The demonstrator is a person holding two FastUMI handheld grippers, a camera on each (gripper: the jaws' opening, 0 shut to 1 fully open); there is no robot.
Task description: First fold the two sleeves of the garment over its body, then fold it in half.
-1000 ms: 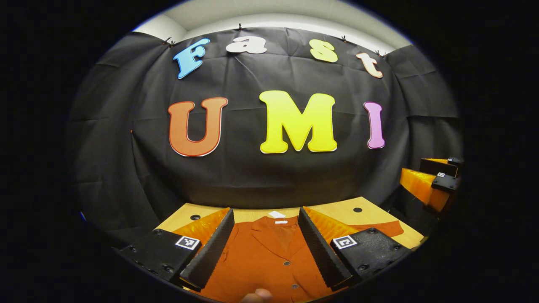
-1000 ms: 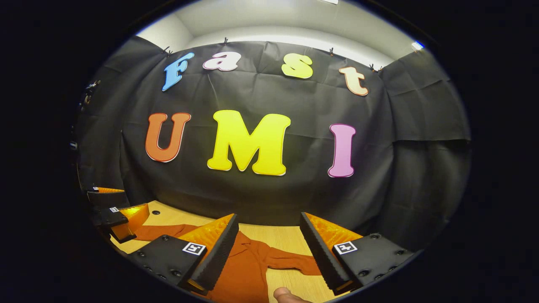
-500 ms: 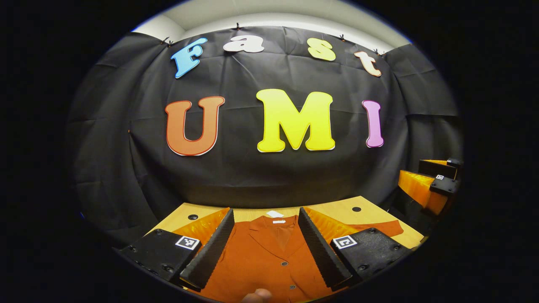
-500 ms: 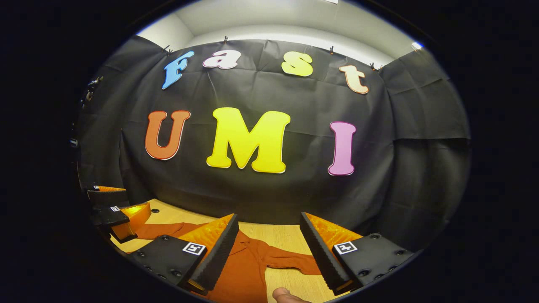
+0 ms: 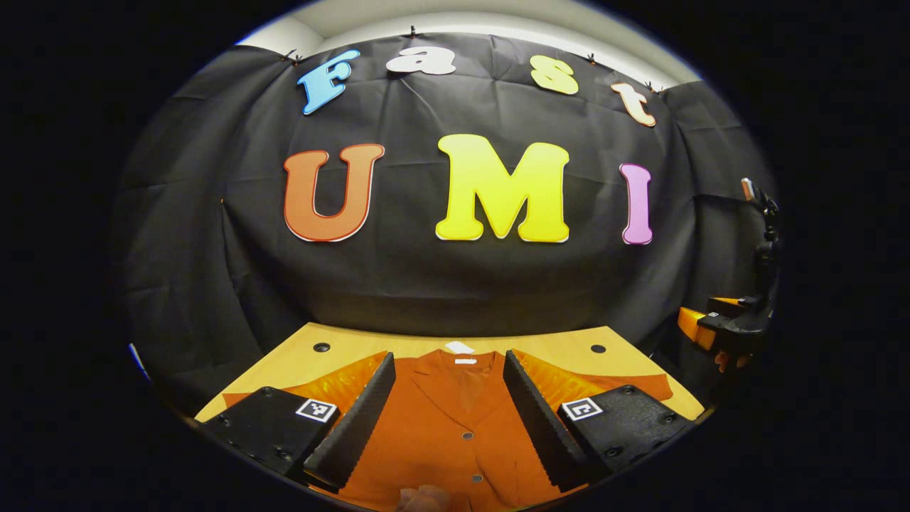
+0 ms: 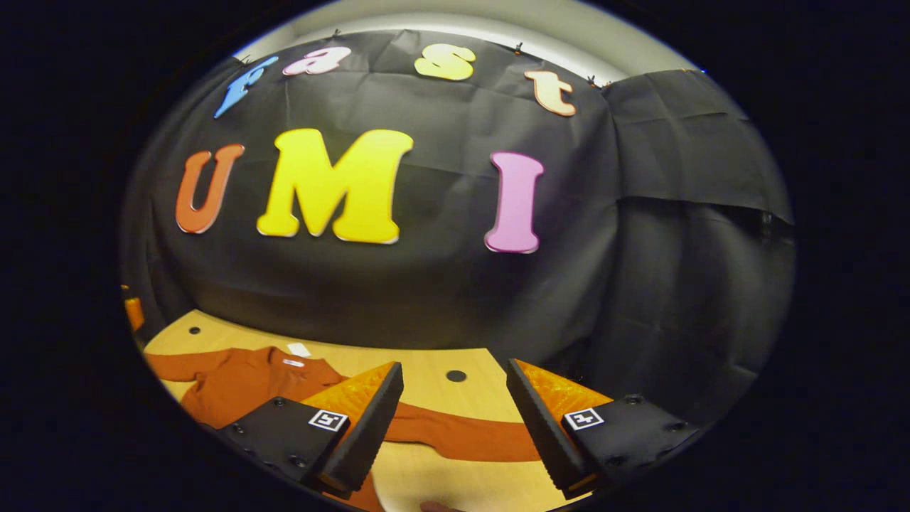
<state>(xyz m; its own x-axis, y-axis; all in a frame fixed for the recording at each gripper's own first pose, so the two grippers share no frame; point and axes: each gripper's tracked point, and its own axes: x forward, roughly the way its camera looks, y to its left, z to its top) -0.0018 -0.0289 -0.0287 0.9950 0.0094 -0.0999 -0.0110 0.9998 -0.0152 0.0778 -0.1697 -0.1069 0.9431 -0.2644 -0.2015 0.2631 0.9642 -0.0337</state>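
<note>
Rust-orange garment [image 5: 441,419], a buttoned shirt with collar, lying flat on the wooden table [image 5: 561,341] directly ahead of and below the left gripper [image 5: 449,416]. In the left gripper view the collar points away from the tool, toward the black cloth wall [image 5: 426,284]; a white neck label [image 5: 459,348] sits at the collar's far edge, and two dark buttons run down the front placket between the fingers. The left gripper's jaws stand spread wide above the shirt body, with nothing held between them. One sleeve [image 5: 640,387] extends outward past the gripper's right-hand finger; the other sleeve emerges past the left-hand finger, near the table edge.

In the right gripper view the garment [image 6: 234,380] lies ahead and to the left of the right gripper [image 6: 455,427], and its outstretched sleeve [image 6: 462,437] crosses the gap between the two fingers, lying on the table beneath them. These jaws likewise stand apart, pressing on nothing. A dark round hole [image 6: 456,375] in the tabletop lies just beyond the sleeve. Whether either gripper touches the fabric cannot be told.
</note>
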